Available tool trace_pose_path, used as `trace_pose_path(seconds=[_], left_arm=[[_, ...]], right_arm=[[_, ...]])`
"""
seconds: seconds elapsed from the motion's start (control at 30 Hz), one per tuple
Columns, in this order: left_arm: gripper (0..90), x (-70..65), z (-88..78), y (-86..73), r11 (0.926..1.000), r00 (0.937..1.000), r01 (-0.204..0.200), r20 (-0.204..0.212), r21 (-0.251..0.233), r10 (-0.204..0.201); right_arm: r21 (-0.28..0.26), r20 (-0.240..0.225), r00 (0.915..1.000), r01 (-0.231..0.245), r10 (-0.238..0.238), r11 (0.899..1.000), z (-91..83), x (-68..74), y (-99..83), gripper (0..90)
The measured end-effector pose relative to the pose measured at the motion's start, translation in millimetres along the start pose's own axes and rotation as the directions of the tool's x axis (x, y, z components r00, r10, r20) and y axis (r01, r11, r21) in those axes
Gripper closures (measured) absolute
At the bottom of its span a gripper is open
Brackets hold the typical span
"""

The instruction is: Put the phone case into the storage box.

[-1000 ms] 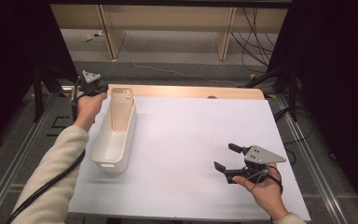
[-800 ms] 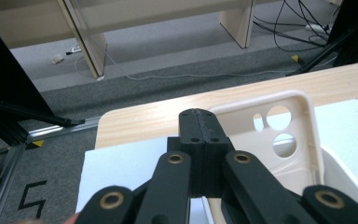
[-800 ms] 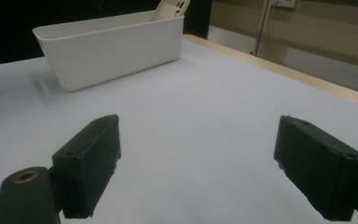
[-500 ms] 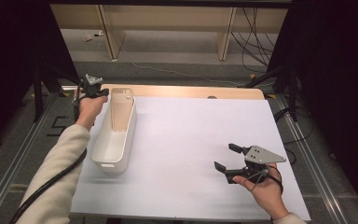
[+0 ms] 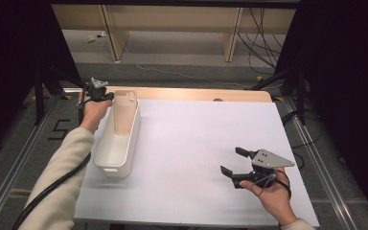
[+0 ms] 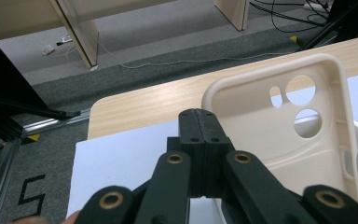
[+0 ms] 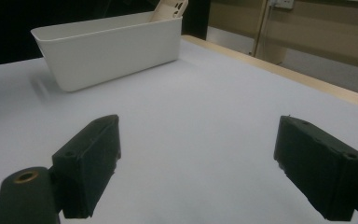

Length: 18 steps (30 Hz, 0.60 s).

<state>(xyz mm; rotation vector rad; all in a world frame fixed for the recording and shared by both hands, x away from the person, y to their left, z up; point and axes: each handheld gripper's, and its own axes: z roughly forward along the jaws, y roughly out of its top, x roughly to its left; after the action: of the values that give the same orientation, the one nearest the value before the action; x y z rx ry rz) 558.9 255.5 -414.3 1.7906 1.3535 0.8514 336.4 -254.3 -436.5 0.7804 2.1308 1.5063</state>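
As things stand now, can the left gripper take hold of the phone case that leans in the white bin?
Probably yes, once it opens. The left gripper sits right beside the phone case, whose upper end rises above the white bin rim, and nothing stands between them. Its jaws are shut, though, so they cannot clamp yet.

A black "5" (image 5: 61, 129) is marked on the dark floor, just beside the left gripper (image 5: 97, 91).

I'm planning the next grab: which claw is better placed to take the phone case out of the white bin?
Probably the left claw: it sits, shut, beside the phone case standing in the bin's far end. The right claw is open, far across the table.
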Motion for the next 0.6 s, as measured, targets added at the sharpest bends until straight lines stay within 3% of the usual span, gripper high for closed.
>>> trace_pose_path(seconds=[0.2, 0.23, 0.27, 0.33, 0.4, 0.5, 0.6], left_arm=[[89.5, -1.7, 1.4, 1.0, 0.9996, 0.9997, -0.026, 0.002, 0.009, 0.026], [89.6, -2.7, 2.0, 1.0, 0.9998, 0.9998, -0.021, 0.002, 0.002, 0.021], [89.5, -3.0, 2.2, 1.0, 0.9998, 0.9998, -0.022, 0.003, 0.002, 0.022], [89.6, -4.0, 2.3, 1.6, 0.9997, 0.9997, -0.024, 0.003, 0.002, 0.024], [89.5, -4.4, 2.4, 2.0, 0.9995, 0.9995, -0.03, 0.003, 0.0, 0.03], [89.5, -4.7, 1.5, 3.0, 0.9994, 0.9994, -0.034, 0.0, 0.0, 0.034], [88.8, -4.9, -0.4, 3.9, 0.9994, 0.9994, -0.034, -0.004, -0.011, 0.034]], right_arm=[[-0.001, -0.009, 1.0, 0.001, -0.001, 1.0, 0.2, -0.5, -0.1, 15.8], [0.007, -0.017, 0.9997, -0.019, 0.019, 1.0, 0.2, 0.6, -0.4, 15.8], [-0.02, -0.01, 0.9999, -0.005, 0.004, 1.0, 1.8, -0.3, -0.8, 15.8], [-0.025, -0.009, 1.0, 0.0, 0.0, 1.0, 1.8, -0.9, -0.8, 15.8], [0.003, -0.008, 0.9999, -0.015, 0.015, 1.0, -0.1, 0.3, -0.3, 15.8], [-0.009, -0.002, 1.0, 0.003, -0.003, 1.0, 0.5, -0.8, -0.4, 15.8], [0.003, -0.008, 0.9999, -0.015, 0.015, 1.0, -0.1, 0.4, -0.3, 15.8]])
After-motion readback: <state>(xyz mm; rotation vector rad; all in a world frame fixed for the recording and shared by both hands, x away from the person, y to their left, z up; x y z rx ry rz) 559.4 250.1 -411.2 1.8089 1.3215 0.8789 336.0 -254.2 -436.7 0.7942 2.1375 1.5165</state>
